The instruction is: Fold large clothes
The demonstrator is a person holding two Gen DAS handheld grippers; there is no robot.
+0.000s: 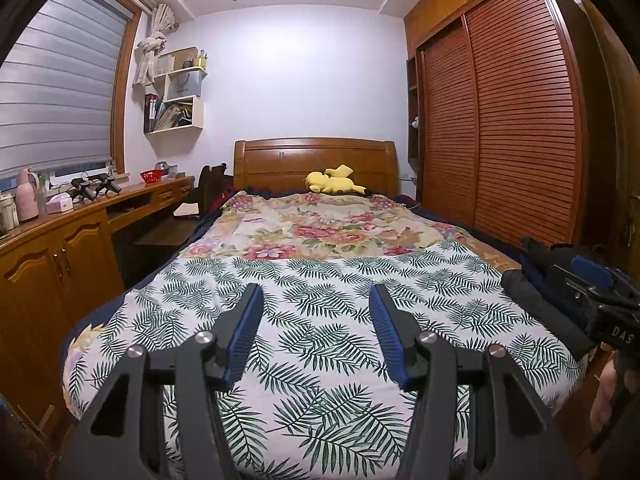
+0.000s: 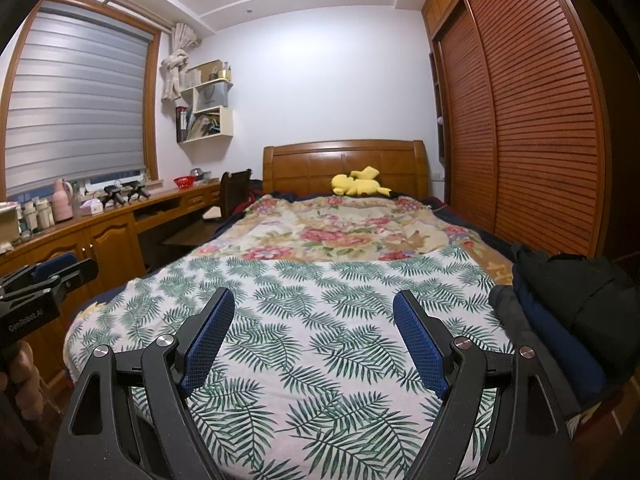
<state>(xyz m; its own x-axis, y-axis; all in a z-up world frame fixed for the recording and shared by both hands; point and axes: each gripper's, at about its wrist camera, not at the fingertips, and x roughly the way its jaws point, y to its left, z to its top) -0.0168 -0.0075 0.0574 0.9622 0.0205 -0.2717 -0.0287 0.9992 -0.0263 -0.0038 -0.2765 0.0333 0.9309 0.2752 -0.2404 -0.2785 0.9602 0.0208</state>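
A pile of dark clothes (image 2: 568,312), black, navy and grey, lies at the right edge of the bed; it also shows in the left wrist view (image 1: 532,300). My left gripper (image 1: 316,296) is open and empty above the foot of the bed, over the fern-print sheet (image 1: 320,320). My right gripper (image 2: 314,300) is open and empty above the same sheet (image 2: 320,292), left of the clothes pile. The right gripper's body shows at the right edge of the left wrist view (image 1: 600,292); the left gripper's body shows at the left edge of the right wrist view (image 2: 44,284).
A floral quilt (image 1: 320,224) covers the far half of the bed, with a yellow plush toy (image 1: 334,182) by the wooden headboard (image 1: 316,160). A wooden desk and cabinets (image 1: 60,240) run along the left. A slatted wardrobe (image 1: 512,120) stands on the right.
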